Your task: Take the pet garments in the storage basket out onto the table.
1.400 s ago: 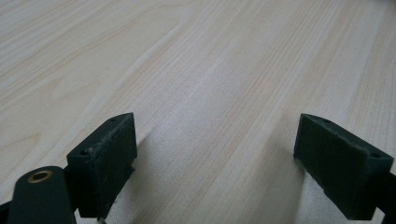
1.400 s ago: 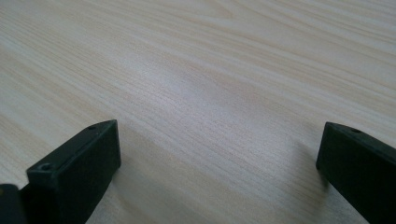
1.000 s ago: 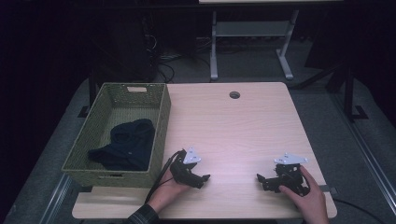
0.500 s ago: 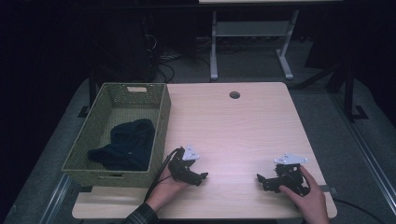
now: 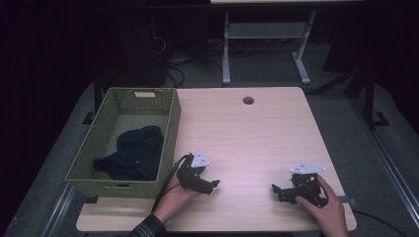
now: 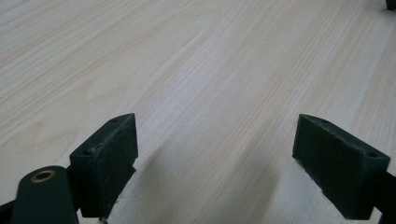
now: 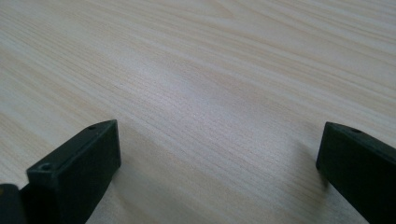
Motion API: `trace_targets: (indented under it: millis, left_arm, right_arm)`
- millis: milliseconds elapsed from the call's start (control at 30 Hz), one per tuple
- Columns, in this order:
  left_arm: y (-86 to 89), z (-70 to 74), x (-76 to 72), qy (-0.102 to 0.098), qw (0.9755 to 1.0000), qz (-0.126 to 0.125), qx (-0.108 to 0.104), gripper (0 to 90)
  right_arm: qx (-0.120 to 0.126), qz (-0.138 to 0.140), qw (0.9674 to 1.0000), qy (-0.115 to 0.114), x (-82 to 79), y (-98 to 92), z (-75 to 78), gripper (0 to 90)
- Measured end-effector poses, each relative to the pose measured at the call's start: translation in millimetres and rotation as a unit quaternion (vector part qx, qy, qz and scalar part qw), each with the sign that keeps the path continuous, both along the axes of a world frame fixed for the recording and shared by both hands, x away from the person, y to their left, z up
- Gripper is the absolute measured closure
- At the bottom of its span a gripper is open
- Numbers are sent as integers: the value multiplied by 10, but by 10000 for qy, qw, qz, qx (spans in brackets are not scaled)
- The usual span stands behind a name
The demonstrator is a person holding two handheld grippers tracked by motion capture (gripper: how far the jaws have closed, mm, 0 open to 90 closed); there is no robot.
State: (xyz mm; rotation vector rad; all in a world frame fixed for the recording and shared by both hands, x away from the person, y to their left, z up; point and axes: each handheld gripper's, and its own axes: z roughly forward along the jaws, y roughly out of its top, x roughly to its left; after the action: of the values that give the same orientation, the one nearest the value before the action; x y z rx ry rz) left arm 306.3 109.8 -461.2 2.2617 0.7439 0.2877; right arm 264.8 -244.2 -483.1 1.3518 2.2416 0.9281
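While both hands rest low on the table (image 5: 257,128), each gripper sits on bare wood with its jaws spread wide and nothing between them: the left gripper (image 5: 210,185) just beside the basket (image 5: 170,133), the right gripper (image 5: 279,191) near the front right corner. A dark cloth (image 5: 133,153) lies bunched inside the basket.

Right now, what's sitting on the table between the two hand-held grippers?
Nothing: in the high view, only bare wooden table lies between the left hand-held gripper and the right hand-held gripper.
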Motion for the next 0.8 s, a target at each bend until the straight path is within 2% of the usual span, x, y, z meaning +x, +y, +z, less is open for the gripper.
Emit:
trace_targets:
  millis: [800]
  left_arm:
    - [-5,173,27,-61,10000,-43,-25,137]
  right_arm:
    - [-2,3,10000,-3,0,0,0,0]
